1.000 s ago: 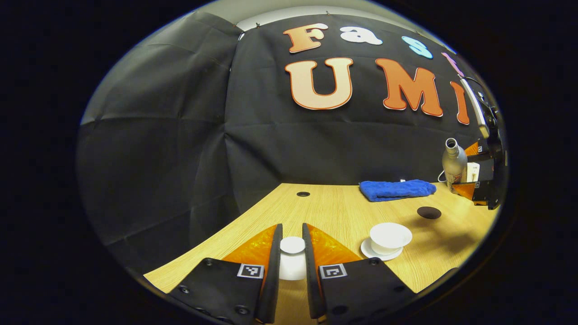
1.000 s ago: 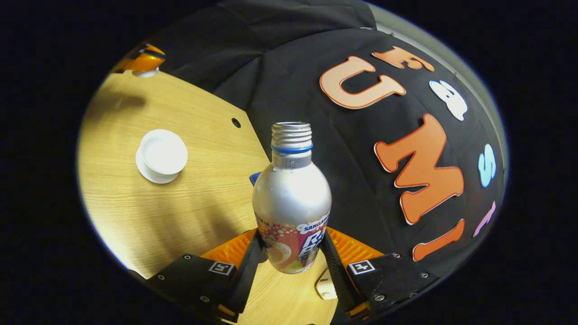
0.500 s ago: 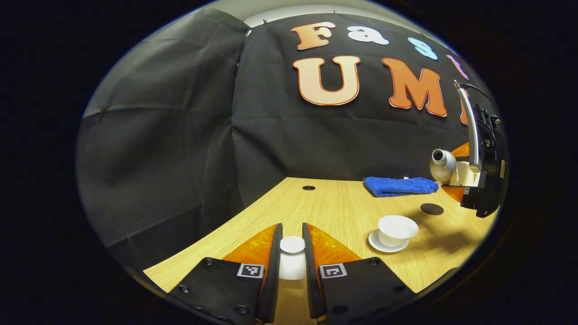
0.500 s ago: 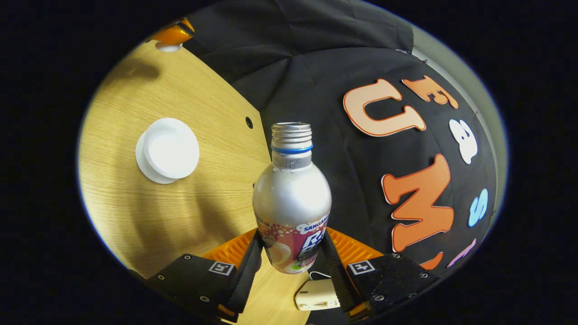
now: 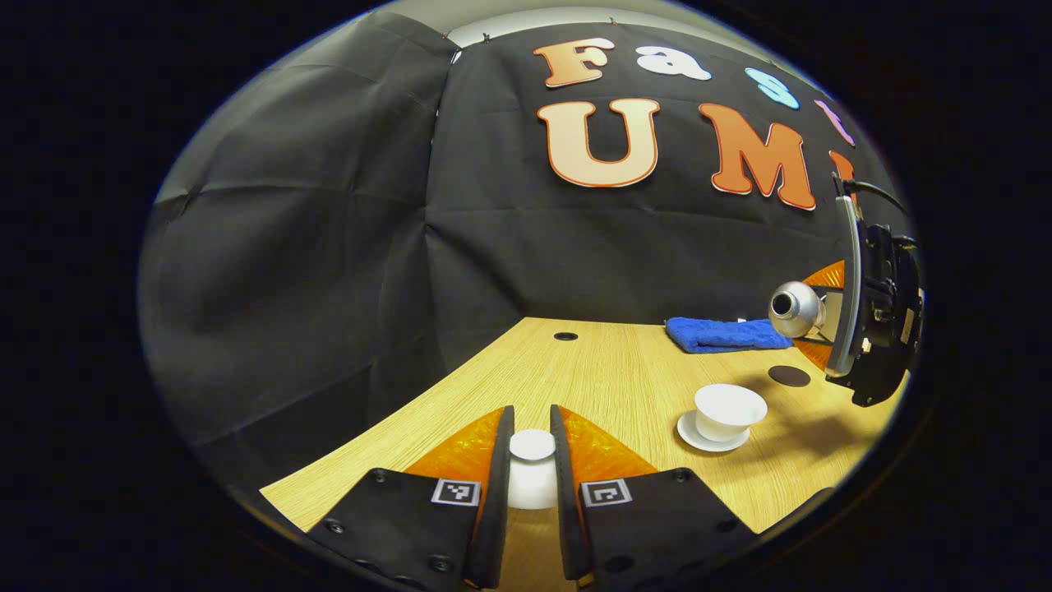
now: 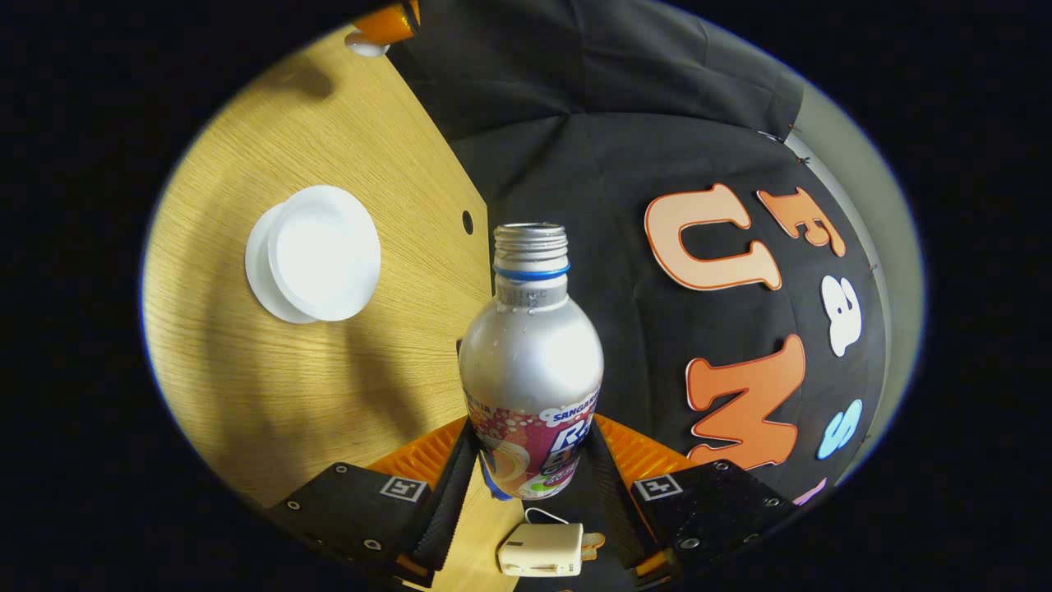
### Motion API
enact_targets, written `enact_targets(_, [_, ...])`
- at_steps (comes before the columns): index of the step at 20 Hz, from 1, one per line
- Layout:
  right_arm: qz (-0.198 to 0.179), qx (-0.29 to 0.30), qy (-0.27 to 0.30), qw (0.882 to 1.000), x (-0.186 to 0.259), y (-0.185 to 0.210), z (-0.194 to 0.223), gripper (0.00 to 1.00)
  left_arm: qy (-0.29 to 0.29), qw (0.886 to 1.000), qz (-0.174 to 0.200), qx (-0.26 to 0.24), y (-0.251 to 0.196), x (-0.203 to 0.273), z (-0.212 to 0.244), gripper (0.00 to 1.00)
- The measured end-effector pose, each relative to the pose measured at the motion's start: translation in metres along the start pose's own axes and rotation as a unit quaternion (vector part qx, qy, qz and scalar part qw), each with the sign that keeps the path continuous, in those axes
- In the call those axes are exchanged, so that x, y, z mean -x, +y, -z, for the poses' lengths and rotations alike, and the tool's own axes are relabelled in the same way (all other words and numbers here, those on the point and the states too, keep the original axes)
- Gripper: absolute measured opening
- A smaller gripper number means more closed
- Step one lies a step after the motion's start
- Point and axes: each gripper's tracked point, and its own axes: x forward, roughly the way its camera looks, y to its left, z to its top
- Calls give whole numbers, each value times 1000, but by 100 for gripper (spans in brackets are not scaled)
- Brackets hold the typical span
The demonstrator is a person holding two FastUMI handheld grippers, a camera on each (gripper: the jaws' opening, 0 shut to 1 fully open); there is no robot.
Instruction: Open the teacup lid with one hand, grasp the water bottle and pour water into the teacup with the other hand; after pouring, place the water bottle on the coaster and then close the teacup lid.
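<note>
My left gripper (image 5: 532, 469) is shut on the white teacup lid (image 5: 532, 448), held just above the wooden table's near edge. The open white teacup (image 5: 728, 409) stands on its saucer (image 5: 689, 432) to the right. Above and right of the cup, the right gripper (image 5: 871, 321) holds the silver water bottle (image 5: 794, 308) tipped over, its mouth pointing toward the cup. In the right gripper view my right gripper (image 6: 530, 473) is shut on the bottle (image 6: 531, 362), uncapped; the teacup (image 6: 322, 252) lies left of its neck. A dark round coaster (image 5: 789, 376) sits behind the cup.
A folded blue towel (image 5: 725, 334) lies at the back of the table (image 5: 608, 378) near the wall. A small round hole (image 5: 565, 335) marks the tabletop's far edge. A small white device with a cord (image 6: 542, 549) shows under the bottle.
The right gripper has tilted the bottle from upright to nearly horizontal and carried it toward the teacup. The left gripper has stayed put with the lid.
</note>
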Motion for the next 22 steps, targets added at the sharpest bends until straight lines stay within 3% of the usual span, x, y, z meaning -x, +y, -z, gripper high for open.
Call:
enact_targets(3, [13,27,-8,1000,0,0,-4,77,2,1000,0,2,2,1,1,31])
enact_targets(5, [19,44,-12,999,-3,-1,-7,77,3,1000,0,2,1,-1,3,27])
enact_targets(6, [22,53,-13,998,-5,-1,-7,73,3,1000,0,2,2,-1,5,27])
enact_targets(7, [27,63,-14,998,-6,-2,-8,76,3,1000,-1,2,3,-2,5,31])
enact_targets(10, [67,111,-25,991,-4,-13,-17,77,5,1000,-2,5,5,-1,7,27])
enact_targets(12, [87,145,-31,985,-5,-20,-20,76,8,1000,-3,5,6,-1,10,31])
enact_targets(18, [108,178,-33,978,-12,-22,-24,76,10,1000,-1,7,8,-2,13,27])
enact_targets(20, [113,189,-35,975,-16,-23,-24,73,11,1000,-1,7,9,-4,15,31])
enact_targets(22, [115,196,-34,973,-17,-23,-22,77,13,1000,-2,8,11,-4,16,31])
